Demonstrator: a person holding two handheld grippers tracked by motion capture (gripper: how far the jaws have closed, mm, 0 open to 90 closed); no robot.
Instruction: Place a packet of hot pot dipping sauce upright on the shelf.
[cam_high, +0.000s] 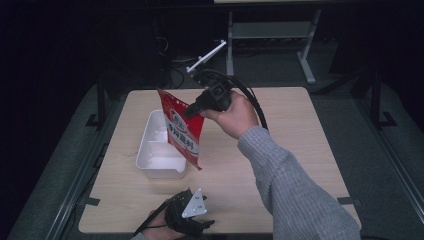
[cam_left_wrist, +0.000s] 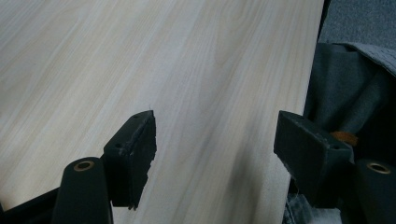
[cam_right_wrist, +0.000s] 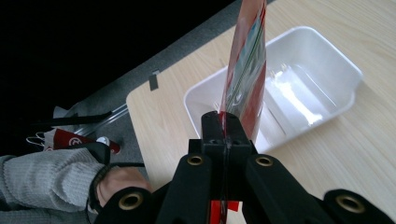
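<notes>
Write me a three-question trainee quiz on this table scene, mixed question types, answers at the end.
1. True or false: the right hand-held gripper is shut on the red pouch.
2. Multiple choice: the left hand-held gripper has its jaws A) shut on the pouch, B) open over bare table, C) shut on the white tray.
3. Short answer: in the high view, is the pouch lying inside the tray or held up in the air?

Key:
1. True
2. B
3. Held up in the air, hanging from the right hand-held gripper over the tray's right side.
</notes>
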